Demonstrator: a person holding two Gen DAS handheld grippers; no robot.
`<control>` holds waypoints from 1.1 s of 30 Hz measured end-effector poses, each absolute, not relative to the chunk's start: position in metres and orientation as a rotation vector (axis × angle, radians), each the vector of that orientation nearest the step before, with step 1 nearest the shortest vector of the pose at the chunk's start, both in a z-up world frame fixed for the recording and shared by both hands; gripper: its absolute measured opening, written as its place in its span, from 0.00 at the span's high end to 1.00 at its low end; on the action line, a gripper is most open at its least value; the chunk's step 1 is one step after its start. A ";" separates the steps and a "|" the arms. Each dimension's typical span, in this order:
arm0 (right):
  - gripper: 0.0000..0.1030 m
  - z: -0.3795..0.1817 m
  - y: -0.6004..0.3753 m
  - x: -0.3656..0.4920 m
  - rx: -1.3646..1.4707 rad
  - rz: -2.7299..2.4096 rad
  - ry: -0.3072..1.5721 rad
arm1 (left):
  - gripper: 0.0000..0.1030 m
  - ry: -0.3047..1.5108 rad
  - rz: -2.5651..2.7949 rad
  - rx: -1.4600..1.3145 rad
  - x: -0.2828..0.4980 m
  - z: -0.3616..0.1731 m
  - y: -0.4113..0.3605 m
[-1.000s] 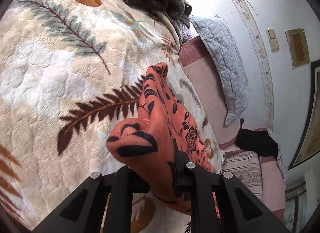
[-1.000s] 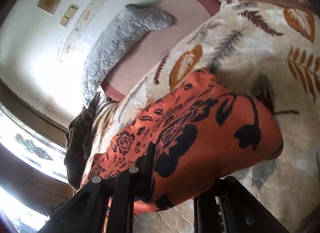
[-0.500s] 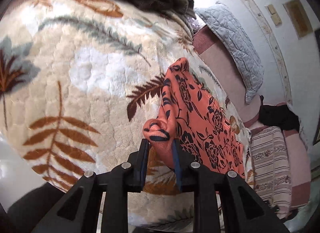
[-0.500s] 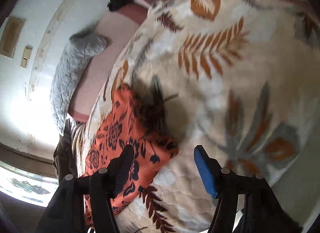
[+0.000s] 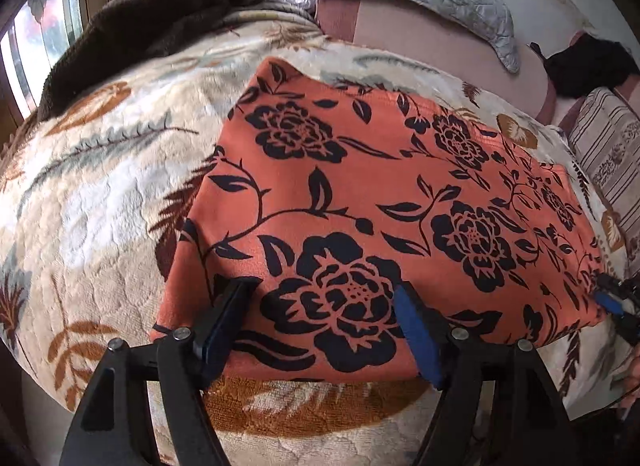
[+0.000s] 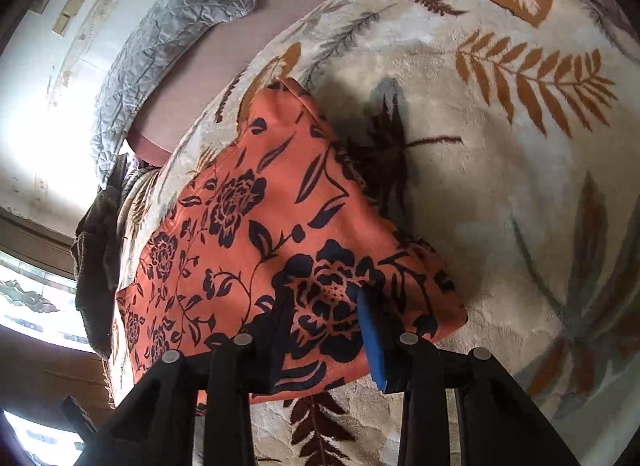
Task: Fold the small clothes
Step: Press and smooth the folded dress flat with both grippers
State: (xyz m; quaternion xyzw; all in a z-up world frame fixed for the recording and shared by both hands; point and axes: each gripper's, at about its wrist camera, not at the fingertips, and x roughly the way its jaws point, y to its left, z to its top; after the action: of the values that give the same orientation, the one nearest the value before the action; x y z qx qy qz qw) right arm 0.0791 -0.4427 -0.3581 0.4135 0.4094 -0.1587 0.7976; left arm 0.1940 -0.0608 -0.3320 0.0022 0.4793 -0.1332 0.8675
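While the orange floral garment is being laid flat on the leaf-patterned blanket, the left gripper is being opened above its near edge, nothing gripped. Seen from the right wrist, the right gripper is being closed over the garment's corner, probably for folding.

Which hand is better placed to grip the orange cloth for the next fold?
Probably right. The right gripper is closing low over the near corner of the cloth. The left gripper is opening, its fingers spread wide over the flat cloth, gripping nothing.
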 end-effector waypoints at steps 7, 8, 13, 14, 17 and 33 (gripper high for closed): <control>0.62 -0.316 -0.432 0.125 0.741 -0.285 0.733 | 0.12 0.956 -0.262 0.159 0.190 -0.338 -0.084; 0.62 -0.317 -0.432 0.136 0.734 -0.281 0.748 | 0.11 0.953 -0.261 0.166 0.191 -0.339 -0.085; 0.63 -0.368 -0.437 0.189 0.785 -0.339 0.991 | 0.07 0.945 -0.258 0.177 0.193 -0.340 -0.085; 0.63 -0.363 -0.438 0.192 0.779 -0.347 0.974 | 0.07 0.945 -0.256 0.178 0.192 -0.340 -0.085; 0.62 -0.341 -0.436 0.197 0.735 -0.340 0.870 | 0.06 0.941 -0.249 0.181 0.191 -0.340 -0.087; 0.62 -0.336 -0.373 0.212 0.723 -0.103 0.928 | 0.04 0.960 -0.222 0.168 0.190 -0.337 -0.084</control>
State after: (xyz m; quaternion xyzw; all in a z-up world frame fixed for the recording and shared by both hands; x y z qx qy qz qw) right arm 0.2124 -0.3729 -0.3360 0.3407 0.4373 -0.0485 0.8309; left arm 0.1899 -0.0837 -0.3369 0.0803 0.4602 -0.1066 0.8777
